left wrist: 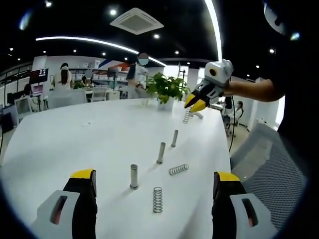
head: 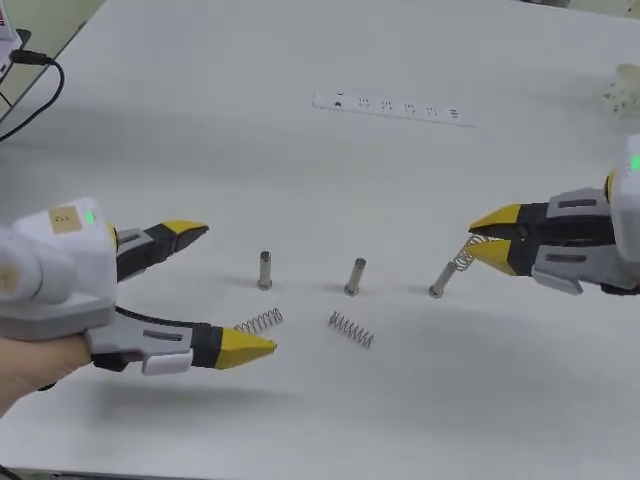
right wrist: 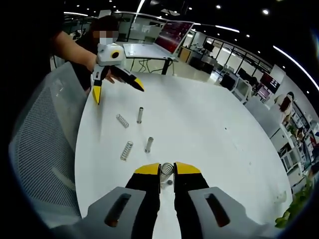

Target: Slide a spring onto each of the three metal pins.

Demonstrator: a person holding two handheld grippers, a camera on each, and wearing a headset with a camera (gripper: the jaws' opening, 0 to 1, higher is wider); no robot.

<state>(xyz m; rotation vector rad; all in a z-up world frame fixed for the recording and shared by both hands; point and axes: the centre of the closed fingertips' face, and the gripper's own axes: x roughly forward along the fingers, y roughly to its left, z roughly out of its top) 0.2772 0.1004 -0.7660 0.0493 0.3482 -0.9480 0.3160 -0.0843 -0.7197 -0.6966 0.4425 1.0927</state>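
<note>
On table [head: 300,170]: three pins [head: 355,277], two loose springs [head: 351,329].

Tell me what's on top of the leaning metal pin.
A coiled wire spring, pinched in the right gripper, meets the upper end of the leaning metal pin. The coils hide the tip, so whether it's threaded on is unclear.

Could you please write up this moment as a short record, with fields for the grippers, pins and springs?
left gripper: open, holding nothing, above the table
right gripper: shut on the held spring
held spring: at the top end of the right pin; how far on, cannot tell
right pin: leaning
left pin: upright, bare
middle pin: upright, bare
left loose spring: lying on the table
right loose spring: lying on the table
</note>
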